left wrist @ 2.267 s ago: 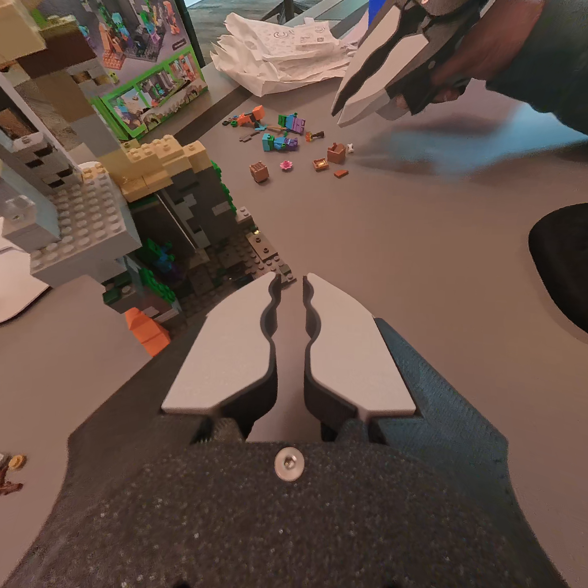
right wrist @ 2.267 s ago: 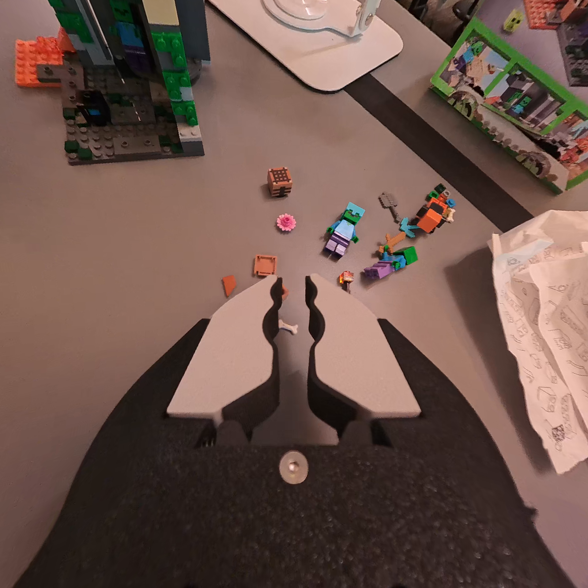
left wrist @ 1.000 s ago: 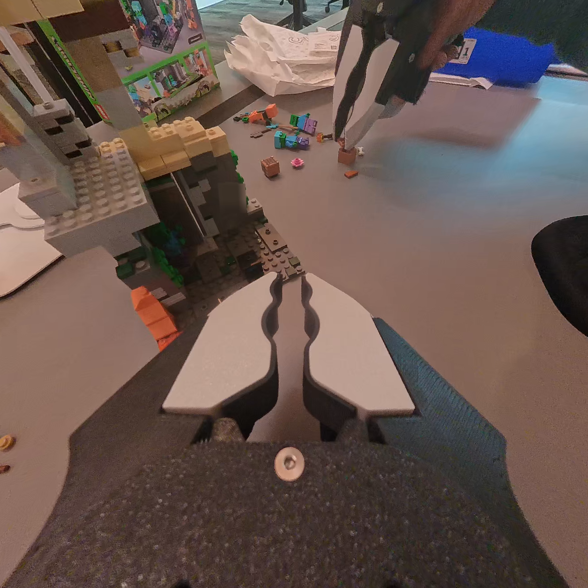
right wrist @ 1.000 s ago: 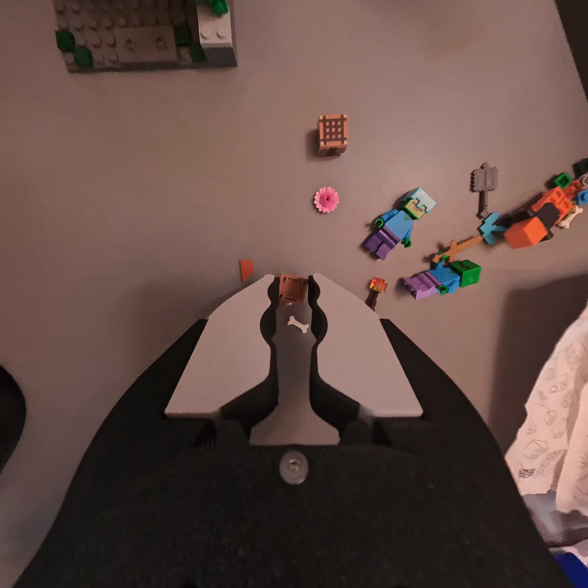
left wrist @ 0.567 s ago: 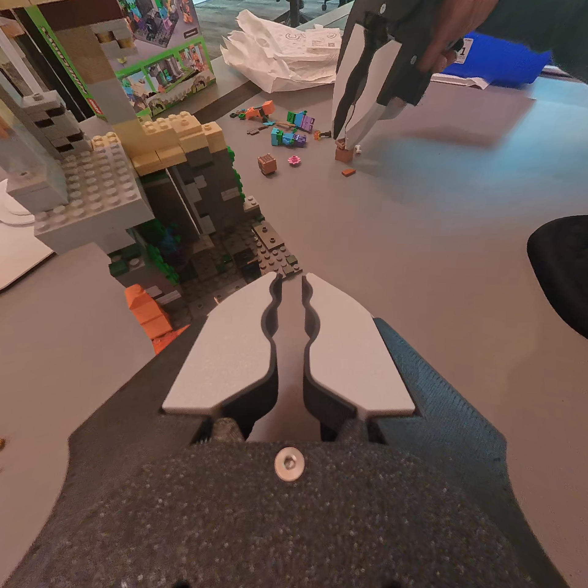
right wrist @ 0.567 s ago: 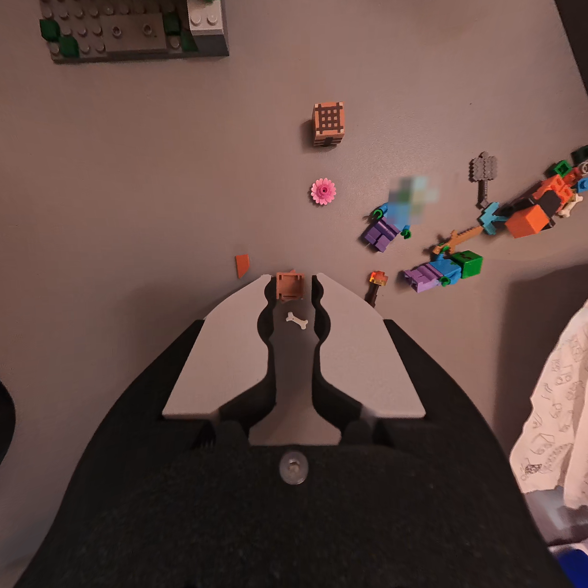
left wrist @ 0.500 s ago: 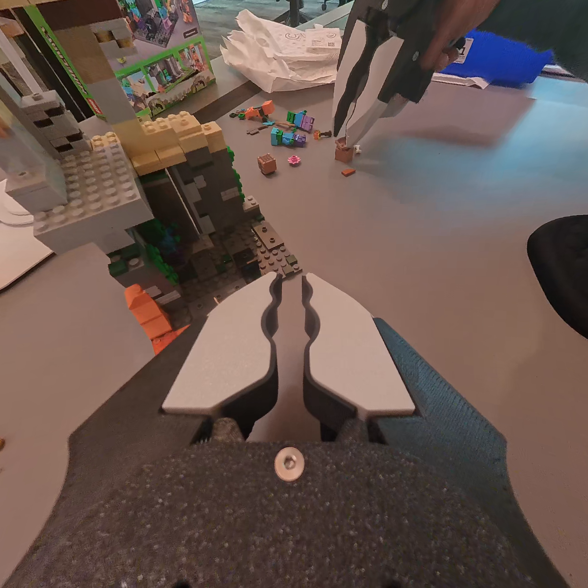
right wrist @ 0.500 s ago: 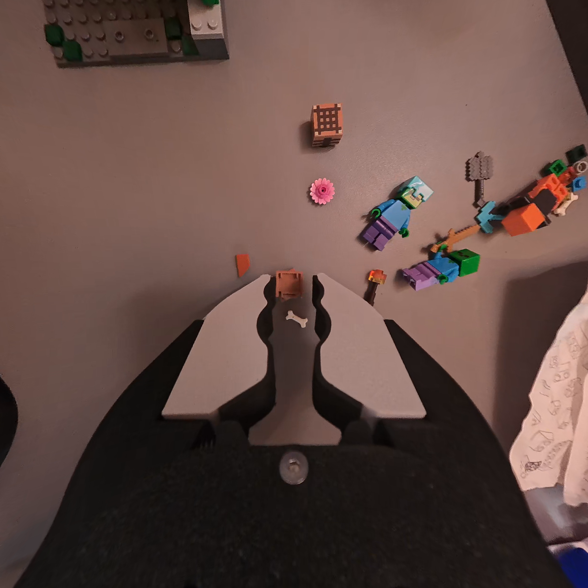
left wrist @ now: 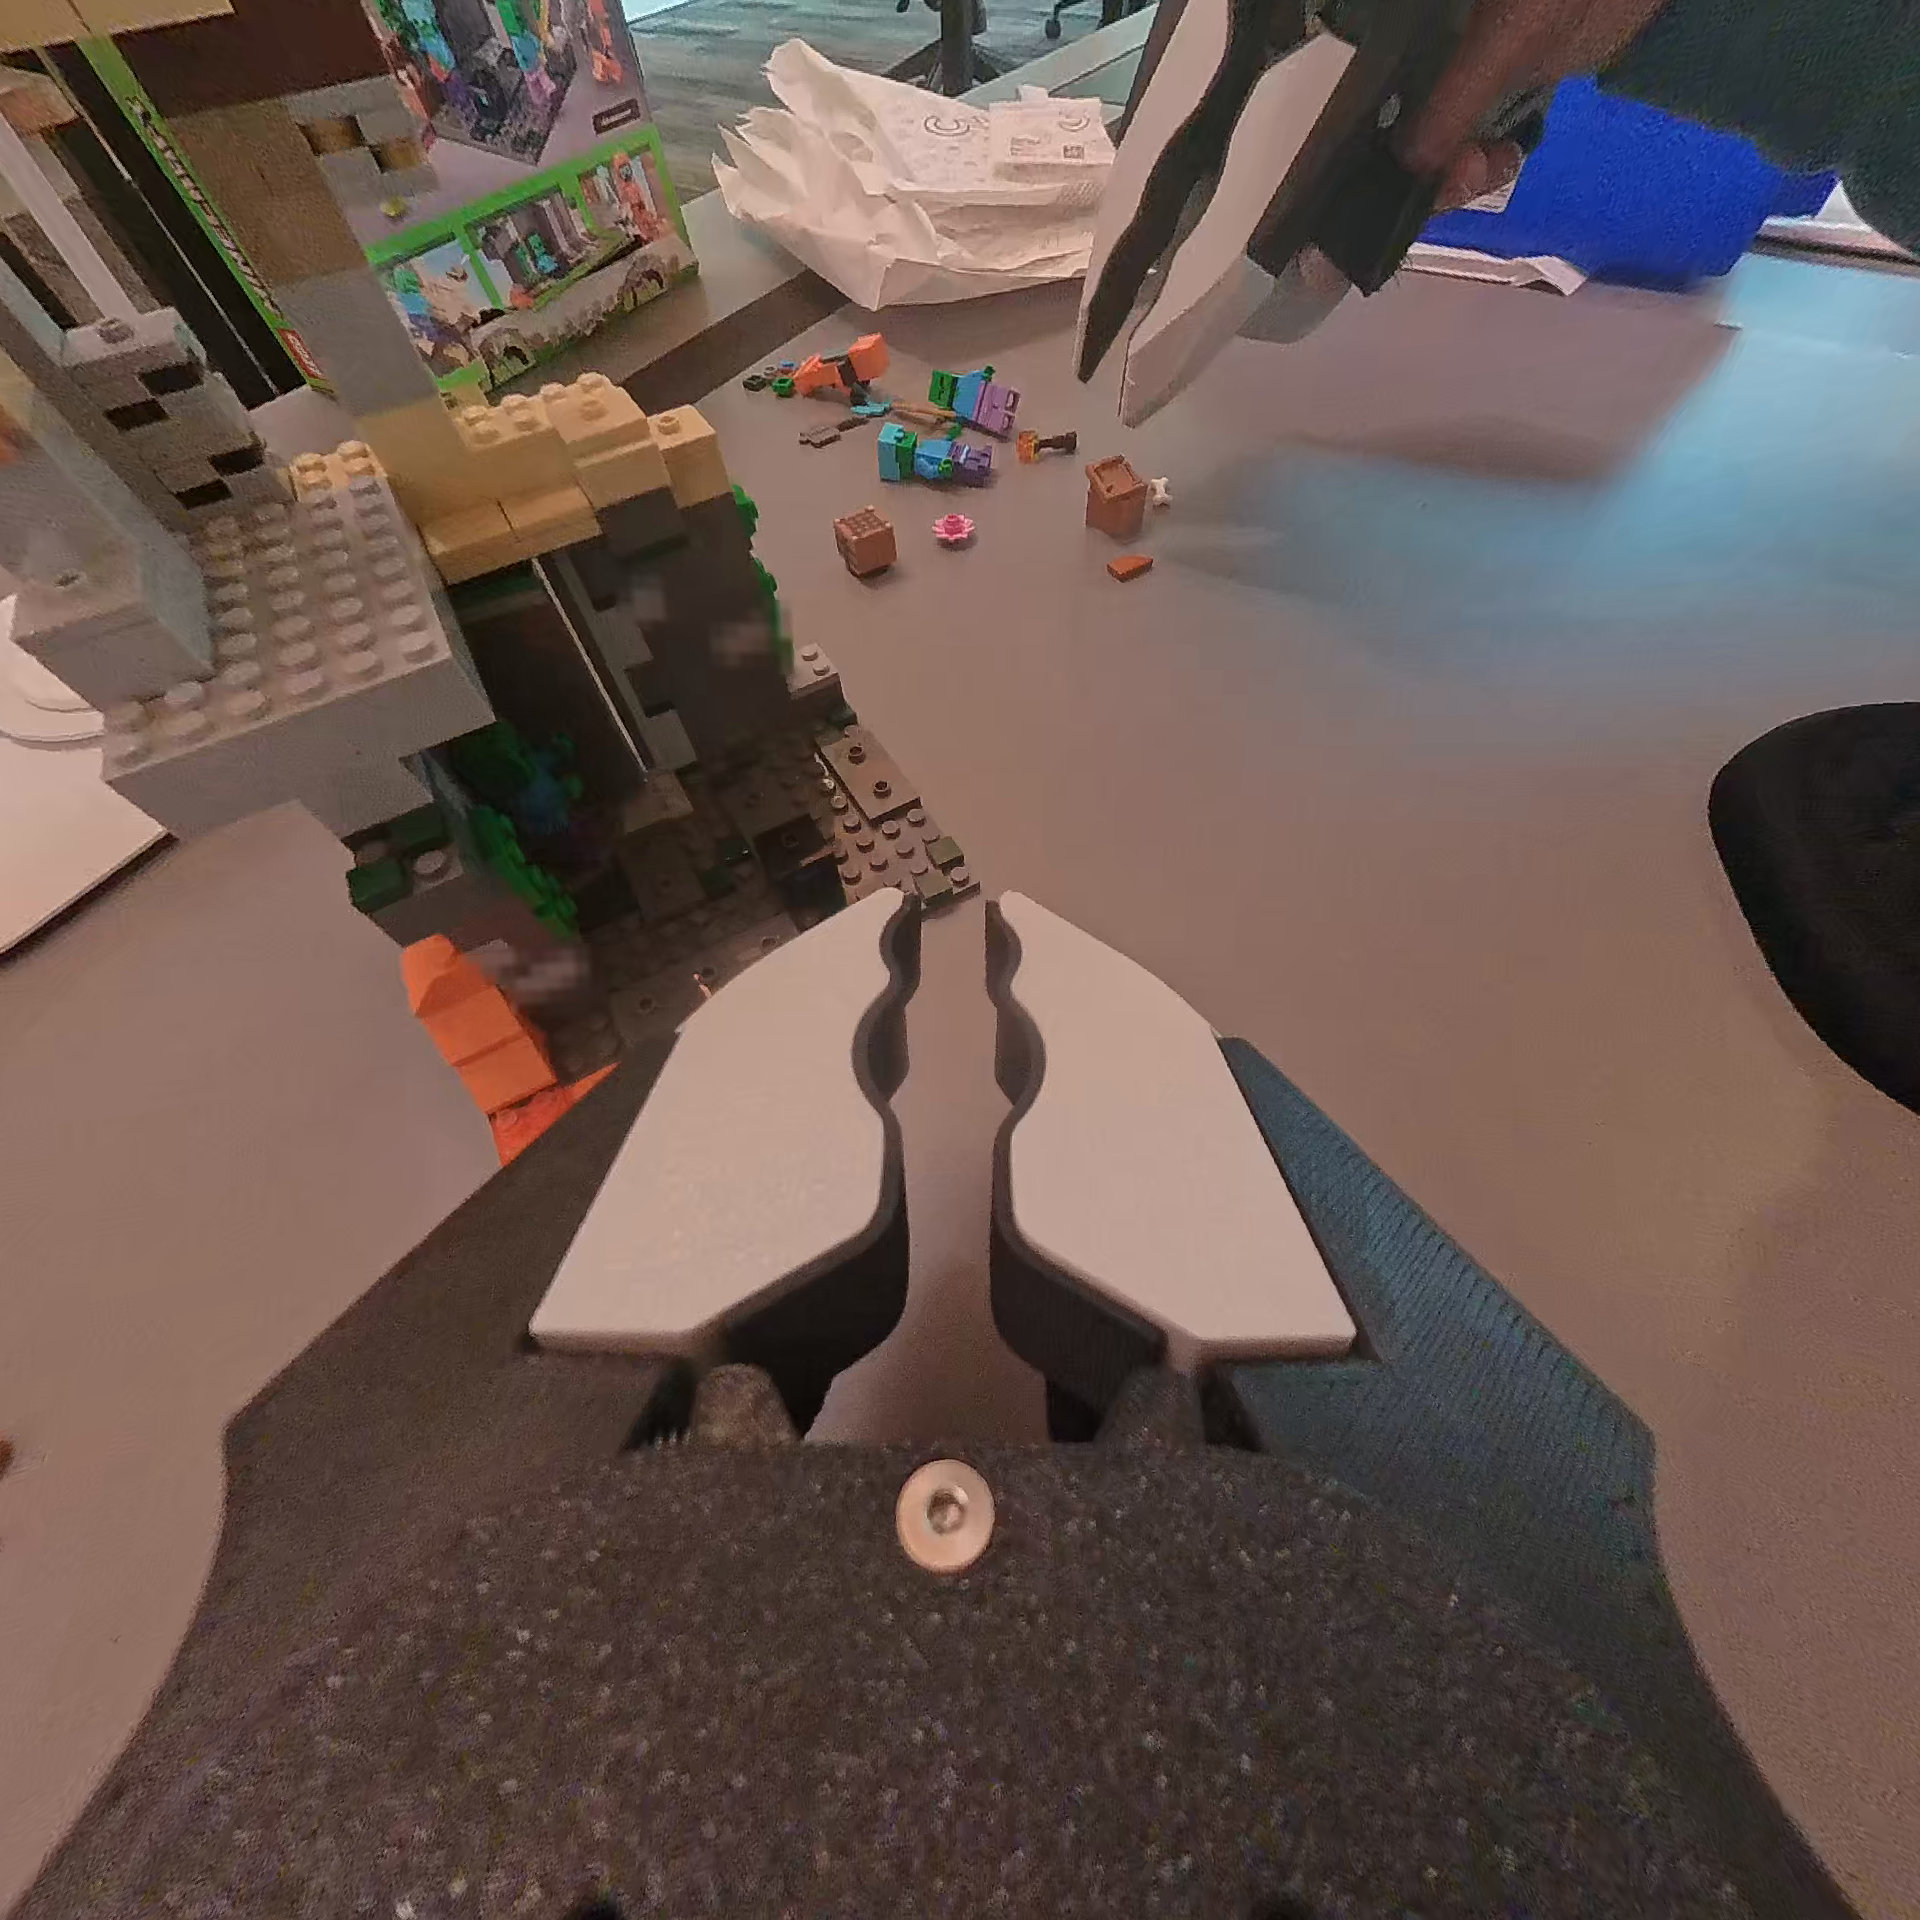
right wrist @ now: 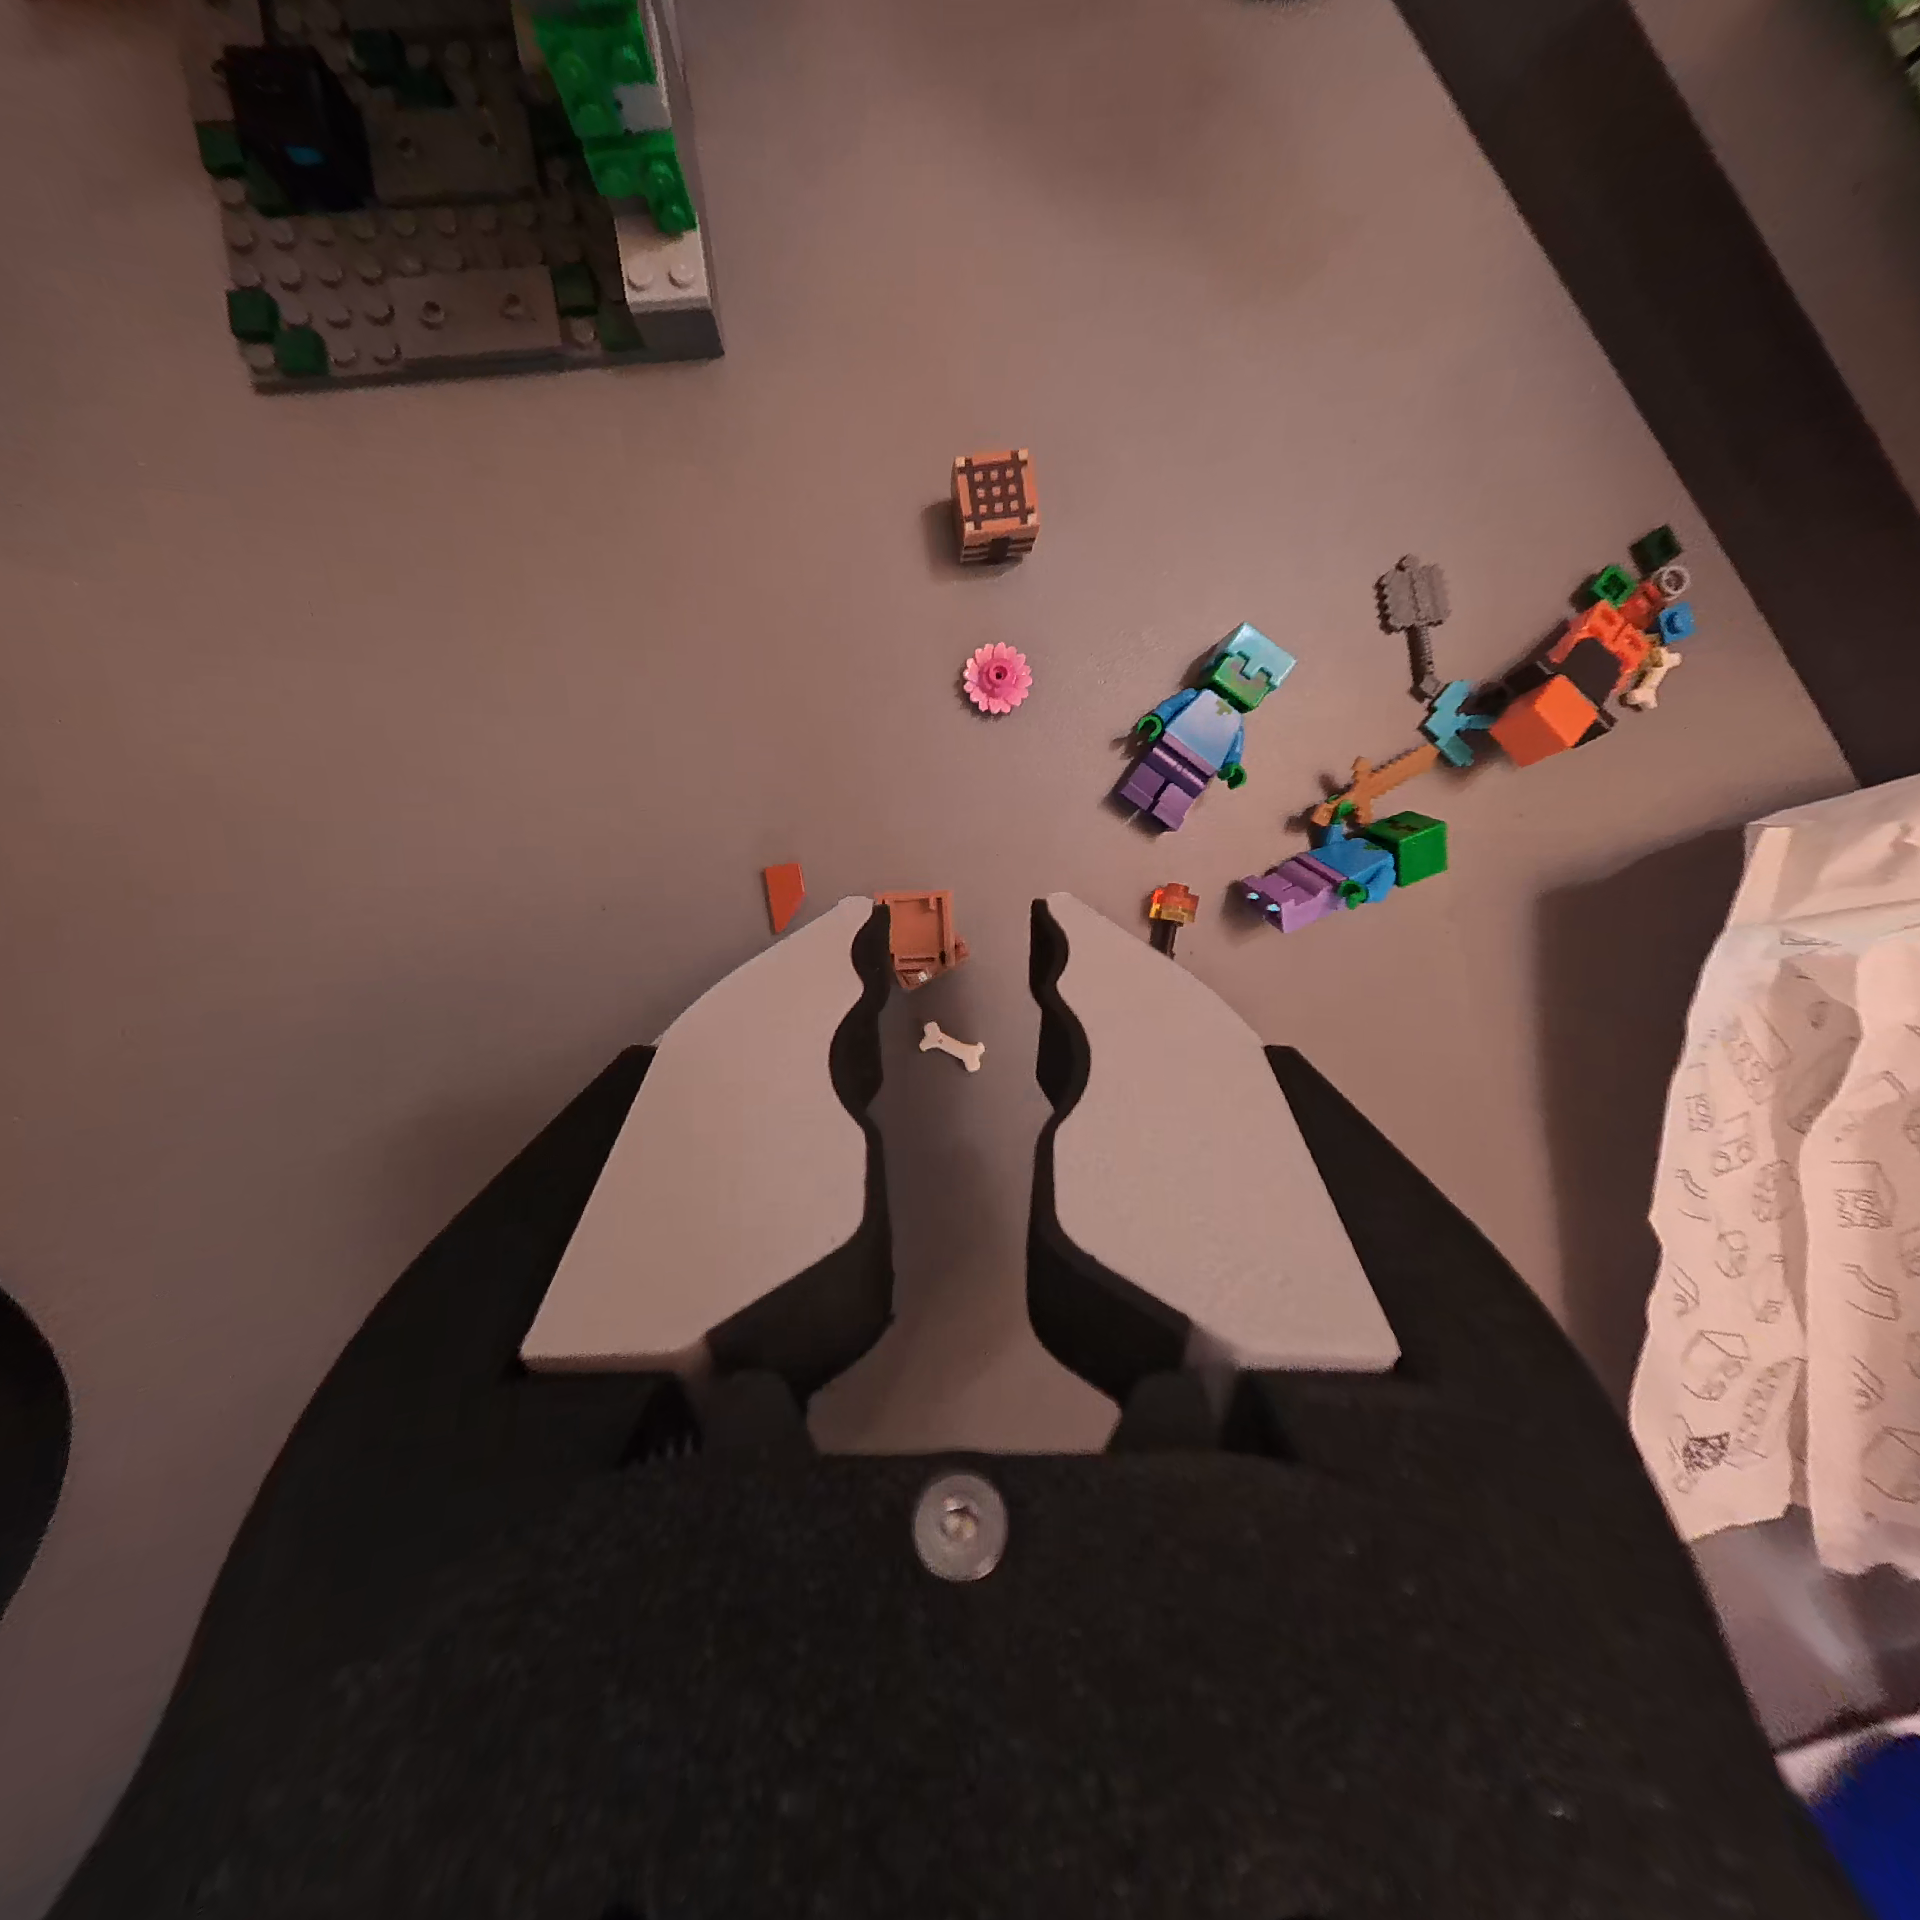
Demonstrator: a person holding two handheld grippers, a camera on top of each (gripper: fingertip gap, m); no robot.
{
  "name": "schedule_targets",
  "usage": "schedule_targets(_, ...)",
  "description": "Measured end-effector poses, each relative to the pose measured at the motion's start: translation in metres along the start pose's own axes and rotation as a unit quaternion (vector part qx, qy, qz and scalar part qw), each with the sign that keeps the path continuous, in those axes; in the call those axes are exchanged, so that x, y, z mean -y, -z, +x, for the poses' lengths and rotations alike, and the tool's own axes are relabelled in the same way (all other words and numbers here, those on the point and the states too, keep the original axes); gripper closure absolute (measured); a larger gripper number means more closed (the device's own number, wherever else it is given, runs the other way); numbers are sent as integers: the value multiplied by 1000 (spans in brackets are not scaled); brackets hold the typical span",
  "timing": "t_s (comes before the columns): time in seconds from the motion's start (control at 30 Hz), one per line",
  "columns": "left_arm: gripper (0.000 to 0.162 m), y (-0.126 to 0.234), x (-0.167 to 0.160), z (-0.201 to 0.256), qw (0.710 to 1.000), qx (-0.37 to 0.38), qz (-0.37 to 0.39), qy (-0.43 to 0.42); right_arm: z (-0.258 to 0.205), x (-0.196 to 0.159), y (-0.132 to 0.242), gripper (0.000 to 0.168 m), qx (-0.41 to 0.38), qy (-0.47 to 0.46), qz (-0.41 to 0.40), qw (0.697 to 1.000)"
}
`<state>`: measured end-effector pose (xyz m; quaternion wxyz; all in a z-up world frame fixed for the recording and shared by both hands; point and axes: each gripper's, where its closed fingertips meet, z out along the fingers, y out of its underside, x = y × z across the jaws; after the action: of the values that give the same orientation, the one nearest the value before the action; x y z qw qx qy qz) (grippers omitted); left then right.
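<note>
My right tongs hung wide, empty, above the small brown brick chest, off-centre towards 9 o'clock; best recentre. Left tongs narrow, empty.

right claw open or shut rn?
Open. The right claw shows a wide gap between its fingers, above the brown chest piece on the table, gripping nothing.

Grey work table in a carpeted office, lit from beyond its far side.

The smooth matte grey tabletop fills both views, crossed toward 1 o'clock by a dark seam strip. Past its far edge, at 12 o'clock, lie patterned grey-green carpet and black wheeled office chair bases; a bluish sheen falls at 2 o'clock.
</note>
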<state>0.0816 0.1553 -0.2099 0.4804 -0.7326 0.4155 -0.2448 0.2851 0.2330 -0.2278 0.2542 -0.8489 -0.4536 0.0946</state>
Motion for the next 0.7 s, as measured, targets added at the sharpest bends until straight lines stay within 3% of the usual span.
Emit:
schedule_targets(0.33,151,0,0,3,1000,-2,-1,-4,-6,18,8,143,-30,-11,74,997)
schedule_targets(0.7,151,1,0,7,1000,-4,0,-9,-24,19,-3,143,-35,-9,100,994)
